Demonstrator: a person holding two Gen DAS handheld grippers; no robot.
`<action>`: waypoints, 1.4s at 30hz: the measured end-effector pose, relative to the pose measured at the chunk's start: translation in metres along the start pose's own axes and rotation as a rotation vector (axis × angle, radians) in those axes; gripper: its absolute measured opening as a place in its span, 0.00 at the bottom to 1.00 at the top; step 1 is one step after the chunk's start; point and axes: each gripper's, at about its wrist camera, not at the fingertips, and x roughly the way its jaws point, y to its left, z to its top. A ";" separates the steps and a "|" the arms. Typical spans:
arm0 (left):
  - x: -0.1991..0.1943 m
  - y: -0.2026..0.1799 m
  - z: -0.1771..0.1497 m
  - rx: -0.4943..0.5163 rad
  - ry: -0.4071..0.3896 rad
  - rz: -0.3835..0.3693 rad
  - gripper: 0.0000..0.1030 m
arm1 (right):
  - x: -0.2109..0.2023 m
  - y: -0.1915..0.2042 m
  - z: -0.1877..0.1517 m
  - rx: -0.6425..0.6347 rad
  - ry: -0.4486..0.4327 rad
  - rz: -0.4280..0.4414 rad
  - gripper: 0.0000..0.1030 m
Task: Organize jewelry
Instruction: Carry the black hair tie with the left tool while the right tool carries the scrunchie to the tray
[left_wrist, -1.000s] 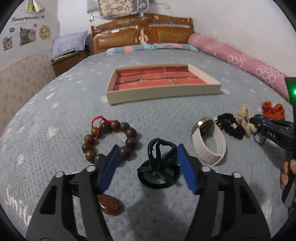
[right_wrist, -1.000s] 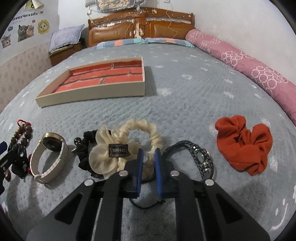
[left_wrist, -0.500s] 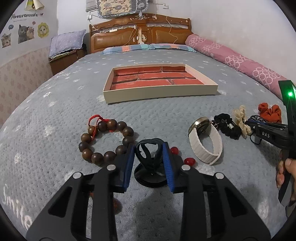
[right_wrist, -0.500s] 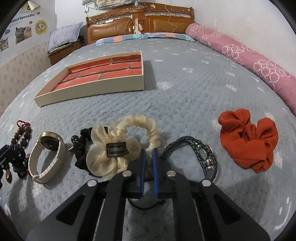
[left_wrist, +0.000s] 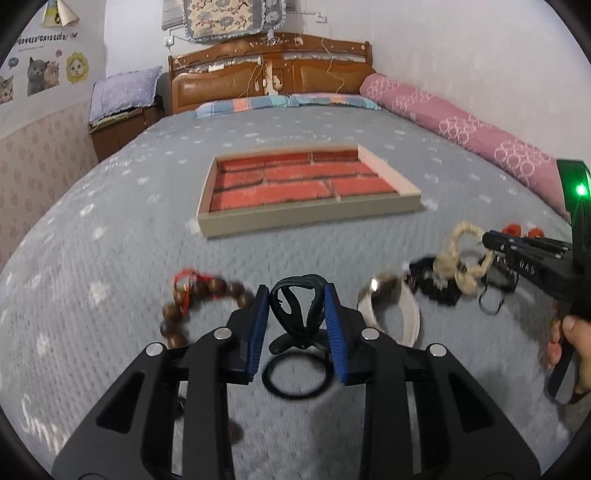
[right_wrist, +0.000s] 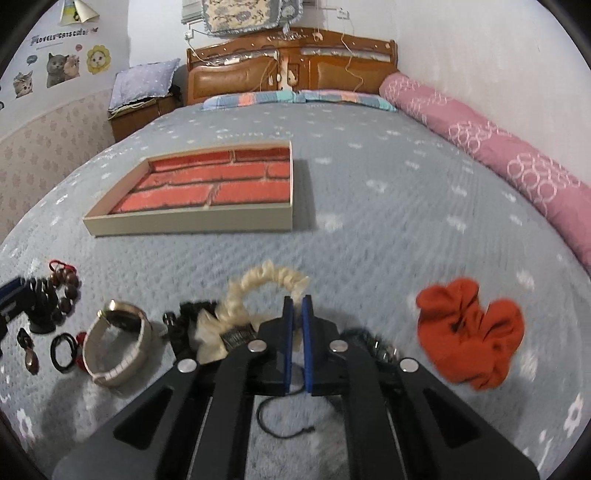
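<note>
Grips now made: left gripper (left_wrist: 297, 325), jaws just closed, clamps the black hair clip (left_wrist: 295, 314); right gripper (right_wrist: 296, 343) pinches the cream scrunchie (right_wrist: 255, 291). Both lift off the bed (right_wrist: 369, 229), ready for the tray (right_wrist: 192, 223).

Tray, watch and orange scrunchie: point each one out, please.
Tray (right_wrist: 192, 223), right wrist view, near wall.
Watch (right_wrist: 110, 369), right wrist view, white strap.
Orange scrunchie (right_wrist: 476, 332), right wrist view, middle of the fabric.
</note>
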 end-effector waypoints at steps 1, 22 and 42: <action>0.000 0.001 0.009 0.009 -0.012 0.005 0.28 | 0.000 0.000 0.005 -0.005 -0.006 0.003 0.05; 0.134 0.037 0.148 -0.049 0.019 0.059 0.28 | 0.073 0.052 0.155 -0.025 -0.091 0.082 0.05; 0.317 0.082 0.219 -0.153 0.240 0.067 0.29 | 0.233 0.063 0.217 0.021 0.091 0.034 0.05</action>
